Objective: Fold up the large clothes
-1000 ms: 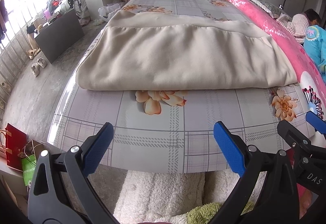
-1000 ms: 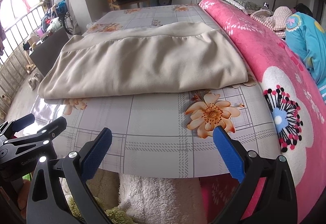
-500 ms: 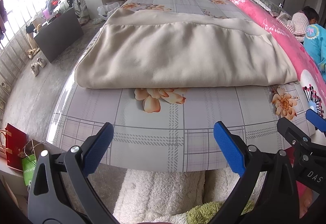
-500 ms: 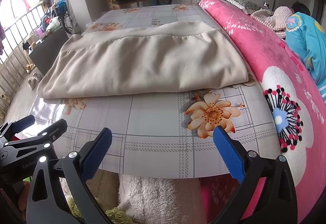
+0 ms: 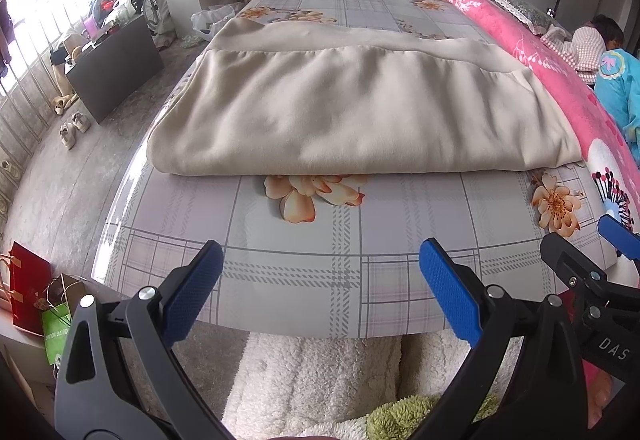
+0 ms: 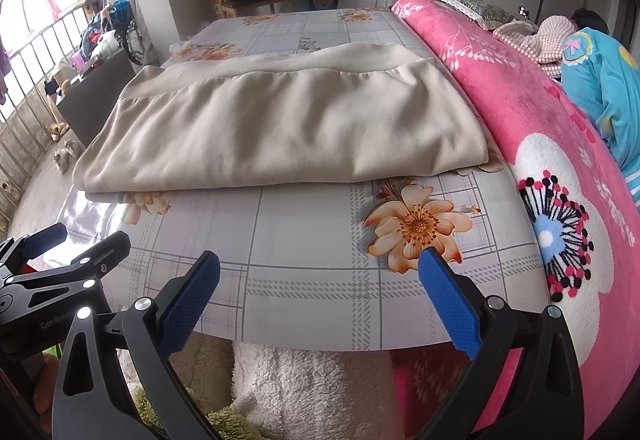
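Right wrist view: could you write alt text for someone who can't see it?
A folded beige garment lies on a floral plaid bed sheet, beside a pink blanket. The open right gripper hovers at the bed's near edge, holding nothing.

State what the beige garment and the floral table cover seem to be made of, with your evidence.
Beige garment: likely soft matte knit or fleece; it drapes in rounded folds. Floral table cover: probably glossy plastic or vinyl; its left edge reflects light.

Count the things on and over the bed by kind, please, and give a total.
Beige folded cloth: 1
Pink blanket: 1
Open claws: 2, left claw and right claw
Total: 4
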The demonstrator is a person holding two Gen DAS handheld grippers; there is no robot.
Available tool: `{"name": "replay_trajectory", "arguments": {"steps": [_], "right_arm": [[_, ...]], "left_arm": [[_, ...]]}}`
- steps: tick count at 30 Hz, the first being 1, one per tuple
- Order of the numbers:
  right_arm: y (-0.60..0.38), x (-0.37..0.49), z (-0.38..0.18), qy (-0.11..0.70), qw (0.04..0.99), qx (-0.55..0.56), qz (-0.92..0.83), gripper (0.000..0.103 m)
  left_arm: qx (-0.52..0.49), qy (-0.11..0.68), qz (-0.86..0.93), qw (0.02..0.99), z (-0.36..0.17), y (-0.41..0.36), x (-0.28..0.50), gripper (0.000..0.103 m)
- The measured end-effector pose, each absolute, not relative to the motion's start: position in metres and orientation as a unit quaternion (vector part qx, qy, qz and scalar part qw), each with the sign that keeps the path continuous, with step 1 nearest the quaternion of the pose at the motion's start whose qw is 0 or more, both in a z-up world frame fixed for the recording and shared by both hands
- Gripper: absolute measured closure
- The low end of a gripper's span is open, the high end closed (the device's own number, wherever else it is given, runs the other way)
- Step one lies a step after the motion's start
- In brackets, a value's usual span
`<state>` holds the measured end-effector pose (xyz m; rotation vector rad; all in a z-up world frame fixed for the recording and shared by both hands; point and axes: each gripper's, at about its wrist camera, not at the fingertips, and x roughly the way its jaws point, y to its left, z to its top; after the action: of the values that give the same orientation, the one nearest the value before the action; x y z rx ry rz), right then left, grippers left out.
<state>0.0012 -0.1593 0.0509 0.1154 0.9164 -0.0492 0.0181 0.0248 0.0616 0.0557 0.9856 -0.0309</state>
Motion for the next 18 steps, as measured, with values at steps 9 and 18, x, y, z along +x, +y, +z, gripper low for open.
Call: {"name": "replay_trajectory", "arguments": {"steps": [9, 18], "right_arm": [[-0.1587, 0.0011, 0.0516, 0.442, 0.895, 0.054, -0.024, 0.006], [-0.1591, 0.0011, 0.0517, 0.442, 0.895, 0.054, -0.024, 0.006]], "left_arm": [[0.027, 0.473, -0.016, 0.881, 0.0630, 0.0247, 0.0183, 0.008], [0.027, 0.473, -0.016, 0.880, 0.0634, 0.0246, 0.0181, 0.008]]}}
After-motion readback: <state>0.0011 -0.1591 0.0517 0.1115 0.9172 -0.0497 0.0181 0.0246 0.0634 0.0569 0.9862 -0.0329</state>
